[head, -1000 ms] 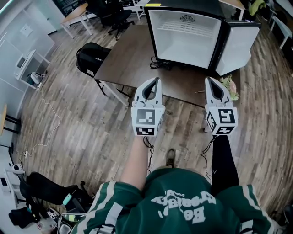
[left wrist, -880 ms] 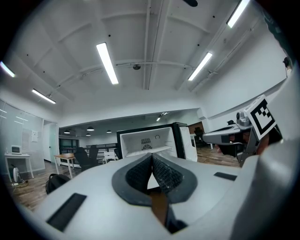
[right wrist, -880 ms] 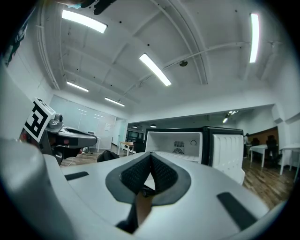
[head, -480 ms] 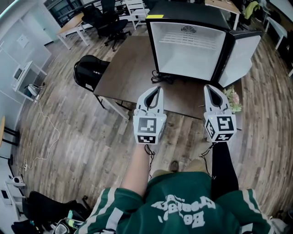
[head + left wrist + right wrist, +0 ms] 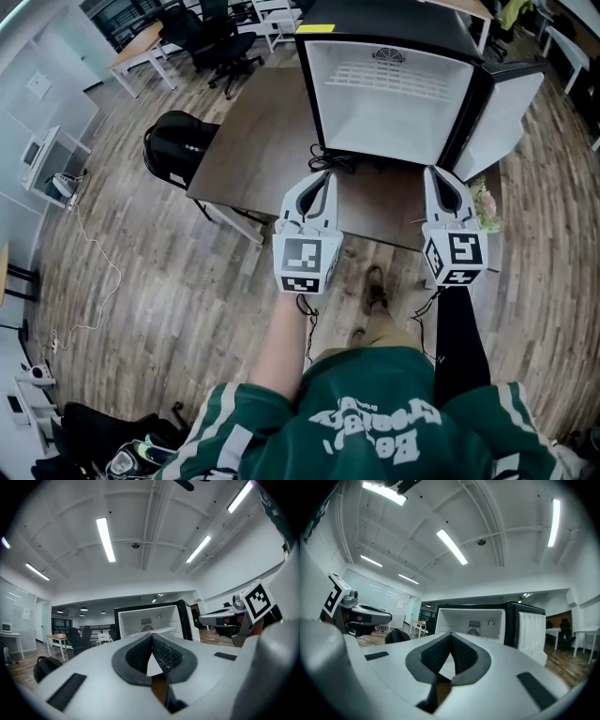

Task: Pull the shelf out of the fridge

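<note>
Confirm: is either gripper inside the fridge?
No: the left gripper and right gripper are both shut, empty and short of the open fridge.

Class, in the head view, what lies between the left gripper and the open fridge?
Head view: brown tabletop, bare except a black cable at the fridge's foot, just beyond the left gripper.

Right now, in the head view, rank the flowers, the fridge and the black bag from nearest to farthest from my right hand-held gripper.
From the right hand-held gripper:
1. Flowers, just to its right.
2. Fridge, ahead, door open.
3. Black bag, far off to the left.
</note>
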Tool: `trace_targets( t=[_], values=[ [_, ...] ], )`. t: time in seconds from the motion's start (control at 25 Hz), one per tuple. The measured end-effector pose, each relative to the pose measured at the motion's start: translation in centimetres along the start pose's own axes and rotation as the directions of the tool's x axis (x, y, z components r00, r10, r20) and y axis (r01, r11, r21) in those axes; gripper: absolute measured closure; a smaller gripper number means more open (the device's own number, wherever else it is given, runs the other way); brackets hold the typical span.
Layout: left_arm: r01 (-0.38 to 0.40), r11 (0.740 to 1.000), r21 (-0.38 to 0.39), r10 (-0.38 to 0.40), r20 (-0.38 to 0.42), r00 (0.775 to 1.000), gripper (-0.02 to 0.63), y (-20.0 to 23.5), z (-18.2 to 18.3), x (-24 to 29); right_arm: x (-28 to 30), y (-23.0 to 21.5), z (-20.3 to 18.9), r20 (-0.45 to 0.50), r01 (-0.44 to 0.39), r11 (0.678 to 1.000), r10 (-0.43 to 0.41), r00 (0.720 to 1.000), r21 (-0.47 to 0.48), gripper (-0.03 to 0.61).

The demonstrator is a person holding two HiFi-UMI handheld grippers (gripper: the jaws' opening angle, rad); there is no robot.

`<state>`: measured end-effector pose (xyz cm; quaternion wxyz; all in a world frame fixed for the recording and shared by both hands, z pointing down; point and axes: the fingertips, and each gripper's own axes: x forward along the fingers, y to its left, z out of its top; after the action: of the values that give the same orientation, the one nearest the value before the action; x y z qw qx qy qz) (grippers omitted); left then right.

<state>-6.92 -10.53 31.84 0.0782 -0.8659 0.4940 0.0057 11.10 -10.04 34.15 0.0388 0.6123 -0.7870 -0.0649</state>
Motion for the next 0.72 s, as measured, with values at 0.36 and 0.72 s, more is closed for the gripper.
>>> trace_targets(
  t=[0.36, 0.72],
  values=[
    [0.006, 1.0, 0.009, -0.006, 0.001, 1.0, 0.597, 2.6, -0.8, 6.2, 6.6, -2.6, -0.4, 0.013, 0.014, 1.0, -0.014, 1.0, -0.021, 0.569],
    [0.037, 0.999, 0.024, -0.036, -0.016, 0.999, 0.597, 4.7, -2.1, 14.3, 13.4, -6.1, -1.2, 0.017, 0.032, 0.999, -0.032, 0.999, -0.012, 0.569]
  ],
)
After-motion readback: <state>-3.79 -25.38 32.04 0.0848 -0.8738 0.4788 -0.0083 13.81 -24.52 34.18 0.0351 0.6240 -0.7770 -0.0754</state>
